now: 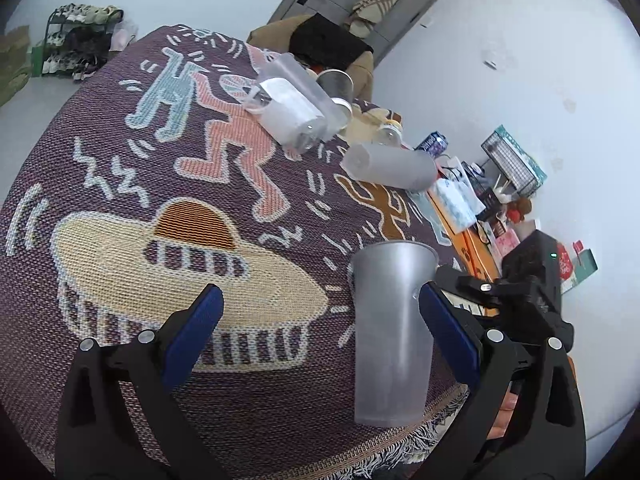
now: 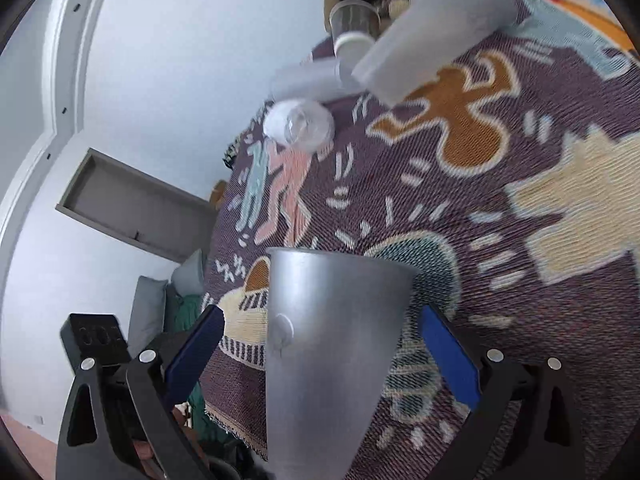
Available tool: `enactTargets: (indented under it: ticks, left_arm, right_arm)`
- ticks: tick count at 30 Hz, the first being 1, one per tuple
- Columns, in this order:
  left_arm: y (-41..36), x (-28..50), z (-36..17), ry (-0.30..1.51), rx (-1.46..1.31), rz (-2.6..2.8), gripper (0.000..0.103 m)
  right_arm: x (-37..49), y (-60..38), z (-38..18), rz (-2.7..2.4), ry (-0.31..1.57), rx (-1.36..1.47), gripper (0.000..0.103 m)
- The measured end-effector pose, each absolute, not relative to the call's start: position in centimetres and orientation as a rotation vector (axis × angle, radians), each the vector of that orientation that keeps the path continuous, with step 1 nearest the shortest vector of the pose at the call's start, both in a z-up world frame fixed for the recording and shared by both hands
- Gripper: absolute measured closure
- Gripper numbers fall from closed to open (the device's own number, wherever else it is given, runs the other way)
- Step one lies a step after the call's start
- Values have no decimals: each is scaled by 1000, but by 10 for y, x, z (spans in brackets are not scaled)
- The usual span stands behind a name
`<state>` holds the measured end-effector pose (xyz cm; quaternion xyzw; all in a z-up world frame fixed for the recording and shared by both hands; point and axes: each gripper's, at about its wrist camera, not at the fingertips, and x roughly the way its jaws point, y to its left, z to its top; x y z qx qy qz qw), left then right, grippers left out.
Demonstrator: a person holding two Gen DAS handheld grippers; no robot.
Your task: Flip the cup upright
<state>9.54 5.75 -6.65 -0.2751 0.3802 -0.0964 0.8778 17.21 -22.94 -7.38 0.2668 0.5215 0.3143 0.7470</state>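
A frosted translucent cup (image 1: 390, 332) stands upright with its mouth up near the front edge of the patterned blanket (image 1: 120, 208). In the left wrist view it sits close to the right blue pad (image 1: 448, 332) of my left gripper (image 1: 320, 328), which is open and empty. In the right wrist view the same cup (image 2: 328, 352) stands between the blue pads of my right gripper (image 2: 320, 356), which is open, with gaps on both sides. The right gripper also shows in the left wrist view (image 1: 500, 292) just behind the cup.
Several clear and frosted cups (image 1: 296, 108) lie on their sides at the blanket's far side, one frosted cup (image 1: 390, 166) nearer. A metal-looking cup (image 1: 336, 82) stands behind them. Boxes and clutter (image 1: 500, 192) line the right edge. The blanket's fringe edge (image 1: 400, 452) is just below the cup.
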Motion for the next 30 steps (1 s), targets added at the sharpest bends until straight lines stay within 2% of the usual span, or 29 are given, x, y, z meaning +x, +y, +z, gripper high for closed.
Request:
enactTargets:
  ticks: [9,11,14,18,30]
  left_arm:
    - [70,87,-62,769,-602,-190,6]
    - [72,83,-57,754,-603,-186,6]
    - [73,79,-53,740,-604,-186,6]
    - [76,75,-51,730,-608,-179,6]
    - [79,65,-42,698,-612,-176,6]
  right_arm:
    - [200,-201,-93,653,1233,556,8]
    - [204,-203,-93,643,1244,559,27]
    - [207,-208,-94,657,1248,585,26]
    - [192,-213,-72,698,1147,561,27]
    - [135,-204,18,638,752,204,27]
